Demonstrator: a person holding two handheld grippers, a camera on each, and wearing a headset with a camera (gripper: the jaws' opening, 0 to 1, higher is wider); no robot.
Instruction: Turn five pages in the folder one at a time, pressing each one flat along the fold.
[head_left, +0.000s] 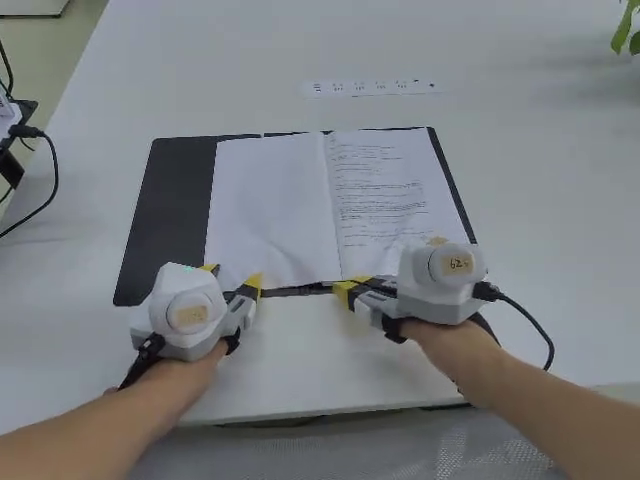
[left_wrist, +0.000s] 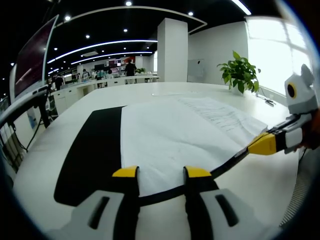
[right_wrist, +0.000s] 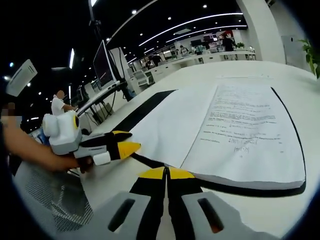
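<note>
Folder (head_left: 165, 215) lies open and flat on the white table (head_left: 540, 150), its black cover bare along its left side. A blank white page (head_left: 270, 210) sits left of the folder's fold (head_left: 330, 205), and a printed page (head_left: 385, 190) sits right of the fold on the stack. Both grippers are at the folder's near edge. The left gripper (head_left: 232, 282) is at the near edge below the blank page, pointing toward the fold. In the left gripper view its yellow-tipped jaws stand well apart, the folder's near edge runs across between them, and nothing is gripped. The right gripper (head_left: 345, 291) is at the near edge just below the fold, pointing left toward the other gripper, tips near each other but apart. In the right gripper view its jaws are closed tip to tip with nothing visible between them, just short of the folder's black edge. The printed page lies flat and the blank page is slightly rumpled near its bottom. A power strip (head_left: 370, 87) lies on the table beyond the folder's far edge. A black cable (head_left: 45, 185) is off the folder's left side. A green plant (left_wrist: 240, 75) stands past the folder's far right corner in the left gripper view.
</note>
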